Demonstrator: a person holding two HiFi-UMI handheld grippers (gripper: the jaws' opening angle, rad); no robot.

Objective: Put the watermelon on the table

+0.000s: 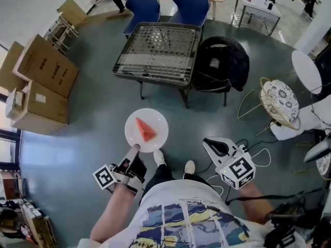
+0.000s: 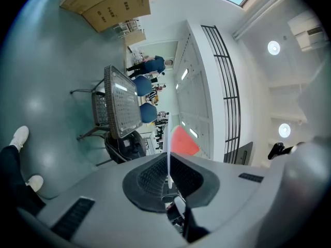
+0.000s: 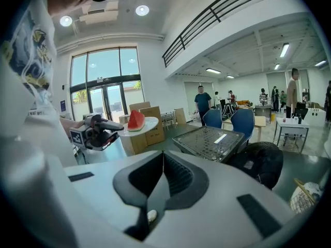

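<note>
Jaws of the left gripper (image 1: 135, 150) are clenched on the near rim of a white plate (image 1: 156, 119), the thin edge pinched between the pads. The watermelon (image 1: 145, 129), a red wedge, sits about mid-plate, just beyond the jaw tips and not touching them. The plate is held level in the air over the grey floor, short of the near edge of the table (image 1: 158, 48), whose top is bare. The right gripper (image 1: 214, 144) hangs off to the side, well apart from the plate, its jaws pressed together with nothing between them.
</note>
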